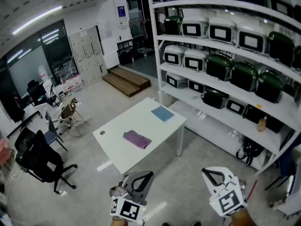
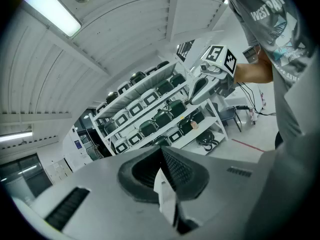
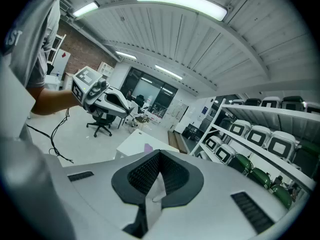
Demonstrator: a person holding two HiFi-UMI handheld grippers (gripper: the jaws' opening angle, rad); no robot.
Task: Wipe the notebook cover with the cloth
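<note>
The left hand-held gripper point(image 1: 148, 174) hangs well short of the white worktop point(image 1: 121, 126), off its near edge. Its jaws are pressed together on nothing. The right hand-held gripper point(image 1: 207, 172), also off that edge, is likewise closed and empty. The purple cloth point(image 1: 137, 139) lies crumpled near the worktop's middle. The blue notebook point(image 1: 162, 113) lies flat by its far corner.

A grey concrete floor point(image 1: 94, 121) runs through a big room. A white table point(image 1: 120, 152) stands mid-floor, beside a tall white rack point(image 1: 221, 116) loaded with white cases point(image 1: 195, 28) and dark green cases point(image 1: 244, 75). Low wooden steps point(image 1: 126, 82) lie by the far wall, next to pale lockers point(image 1: 87, 55). Black chairs point(image 1: 41, 160) stand at left before dark glass panels point(image 1: 35, 62). A light strip point(image 1: 37, 19) glows overhead.
</note>
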